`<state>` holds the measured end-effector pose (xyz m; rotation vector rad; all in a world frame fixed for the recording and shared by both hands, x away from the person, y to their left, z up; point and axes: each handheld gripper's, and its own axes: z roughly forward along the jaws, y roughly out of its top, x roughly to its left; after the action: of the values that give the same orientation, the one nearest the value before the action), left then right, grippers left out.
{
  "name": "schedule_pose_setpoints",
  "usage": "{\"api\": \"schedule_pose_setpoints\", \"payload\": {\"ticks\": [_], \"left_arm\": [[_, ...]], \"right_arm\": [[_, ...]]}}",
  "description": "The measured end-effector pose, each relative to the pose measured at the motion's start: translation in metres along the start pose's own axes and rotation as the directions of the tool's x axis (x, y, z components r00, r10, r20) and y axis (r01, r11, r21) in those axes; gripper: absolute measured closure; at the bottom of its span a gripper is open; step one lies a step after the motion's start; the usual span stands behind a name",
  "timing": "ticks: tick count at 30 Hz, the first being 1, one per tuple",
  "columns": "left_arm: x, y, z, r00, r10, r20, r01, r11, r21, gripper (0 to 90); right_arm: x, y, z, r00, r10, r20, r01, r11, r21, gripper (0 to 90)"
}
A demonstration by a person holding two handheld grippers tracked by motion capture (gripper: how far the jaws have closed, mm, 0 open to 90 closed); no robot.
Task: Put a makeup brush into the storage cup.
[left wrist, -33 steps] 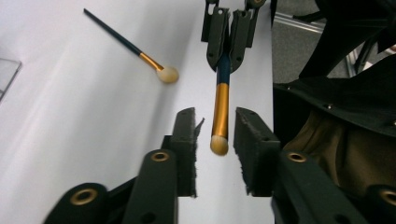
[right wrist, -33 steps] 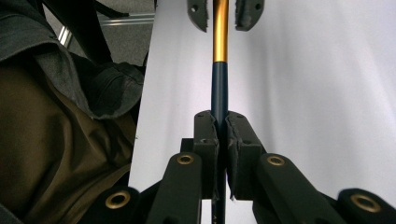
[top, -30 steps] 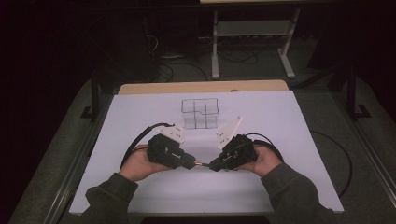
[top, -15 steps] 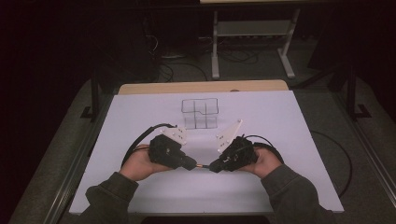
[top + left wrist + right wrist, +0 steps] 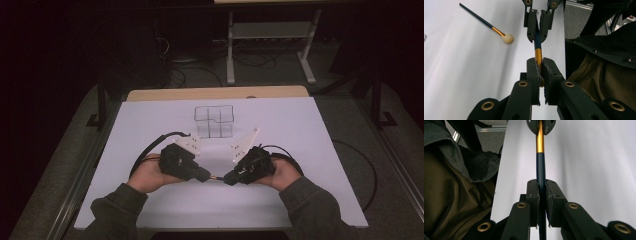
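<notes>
- High view: the left tool (image 5: 204,175) and the right tool (image 5: 229,179) point tip to tip low over the white bench (image 5: 310,150), near its front edge. A thin makeup brush (image 5: 216,178) bridges the small gap between them. A clear compartment box (image 5: 214,120) stands farther back, well apart from both hands.
- Left gripper view: the left tool (image 5: 541,67) is clamped on the brush's gold ferrule (image 5: 538,53); its jaws are nearly together. Opposite, the right tool (image 5: 538,37) pinches the dark blue handle (image 5: 537,43). A second makeup brush (image 5: 489,25) with a pale round tip lies flat on the bench, apart to one side.
- Right gripper view: the right tool (image 5: 541,186) is closed tight round the blue handle (image 5: 541,166); the left tool (image 5: 540,130) grips the gold ferrule (image 5: 539,141).
</notes>
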<state>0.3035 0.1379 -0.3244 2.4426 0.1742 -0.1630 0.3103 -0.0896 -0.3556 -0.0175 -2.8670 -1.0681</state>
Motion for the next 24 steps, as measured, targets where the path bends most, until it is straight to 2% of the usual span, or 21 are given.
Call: {"api": "schedule_pose_setpoints", "payload": {"ticks": [2, 8, 13, 24], "left_arm": [[-0.001, 0.001, 0.000, 1.0000, 0.003, -0.004, -0.003, 1.0000, -0.002, 84.2], [-0.001, 0.006, 0.002, 0.9997, 0.023, -0.010, -0.023, 0.9994, 0.025, 84.1], [-0.002, 0.009, 0.005, 0.9992, 0.037, -0.013, -0.036, 0.9978, 0.056, 84.1], [-0.002, 0.010, 0.009, 0.9992, 0.039, -0.002, -0.039, 0.9971, 0.065, 84.0]], "right_arm": [[0.000, 0.001, 0.000, 1.0000, 0.004, -0.001, -0.004, 1.000, 0.001, 74.7], [0.000, 0.008, 0.000, 0.9999, 0.010, -0.005, -0.010, 1.000, 0.002, 72.3], [-0.001, 0.015, 0.000, 0.9998, 0.015, -0.014, -0.015, 1.000, 0.019, 74.8], [-0.002, 0.019, 0.008, 0.9988, 0.011, -0.047, -0.009, 0.999, 0.051, 81.8]]}}
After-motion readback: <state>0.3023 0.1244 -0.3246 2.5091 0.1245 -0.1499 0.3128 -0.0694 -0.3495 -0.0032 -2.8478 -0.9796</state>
